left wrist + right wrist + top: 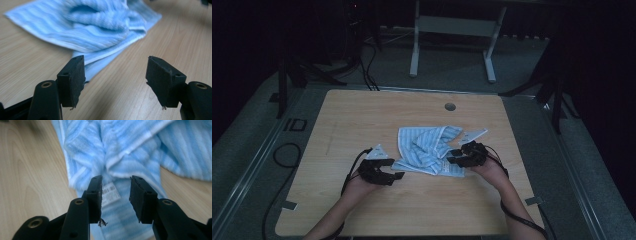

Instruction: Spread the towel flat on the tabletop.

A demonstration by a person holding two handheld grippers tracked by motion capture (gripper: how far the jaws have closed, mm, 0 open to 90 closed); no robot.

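Striped towel crumpled mid-counter, tongs at both ends

The left tongs [398, 175] stand wide apart with nothing between them, at the towel's [427, 150] near-left corner, over bare wooden counter [362, 110]. The light-blue towel lies bunched at the counter's middle. The right tongs [115, 195] stand partly apart over the towel's edge, a white label [110, 192] between them, not gripped.

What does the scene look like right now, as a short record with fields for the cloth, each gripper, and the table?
cloth: blue striped towel, crumpled, lying on the table, white label showing
left gripper: open, beside the towel's near left corner, not touching it
right gripper: jaws apart, over the towel's label edge
table: light wood, round hole near the far edge
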